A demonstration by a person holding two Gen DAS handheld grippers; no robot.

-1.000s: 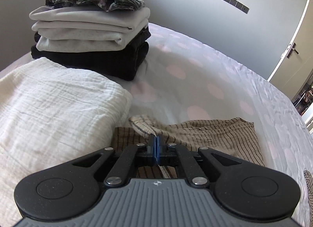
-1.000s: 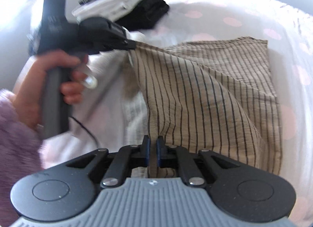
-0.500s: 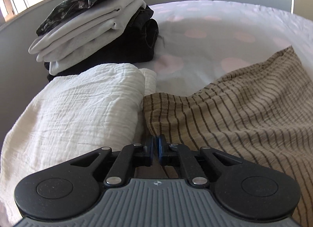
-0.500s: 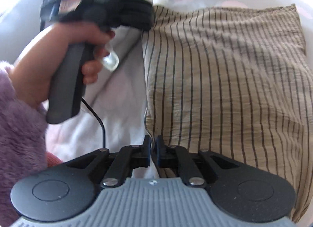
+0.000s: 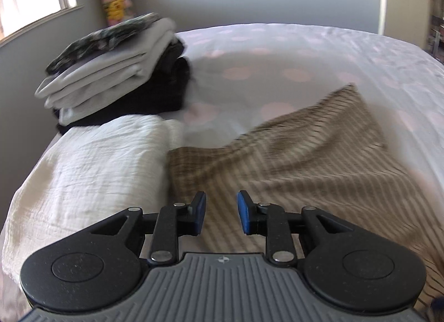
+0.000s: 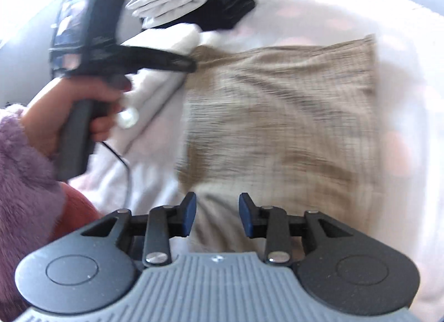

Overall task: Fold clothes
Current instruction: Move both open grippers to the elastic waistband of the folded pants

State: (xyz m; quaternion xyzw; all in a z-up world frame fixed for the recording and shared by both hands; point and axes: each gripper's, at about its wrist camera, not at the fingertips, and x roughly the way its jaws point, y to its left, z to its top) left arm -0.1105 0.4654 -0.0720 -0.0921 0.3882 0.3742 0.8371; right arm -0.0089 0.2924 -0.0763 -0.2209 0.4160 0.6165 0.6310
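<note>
A tan garment with dark stripes [image 5: 291,161] lies folded flat on the bed; it also shows in the right wrist view [image 6: 280,116]. My left gripper [image 5: 220,212] is open and empty just above its near left edge. My right gripper [image 6: 217,215] is open and empty over the garment's near edge. The left gripper also shows in the right wrist view [image 6: 191,65], held in a hand at the garment's far left corner.
A folded white textured cloth [image 5: 91,172] lies left of the garment. Behind it stands a stack of folded clothes [image 5: 119,72], grey over black. The bed sheet [image 5: 277,55] is white with pink dots. A wall and a door are beyond.
Both grippers held the striped garment shut, laid it down flat on the bed, and have now opened and let it go.
</note>
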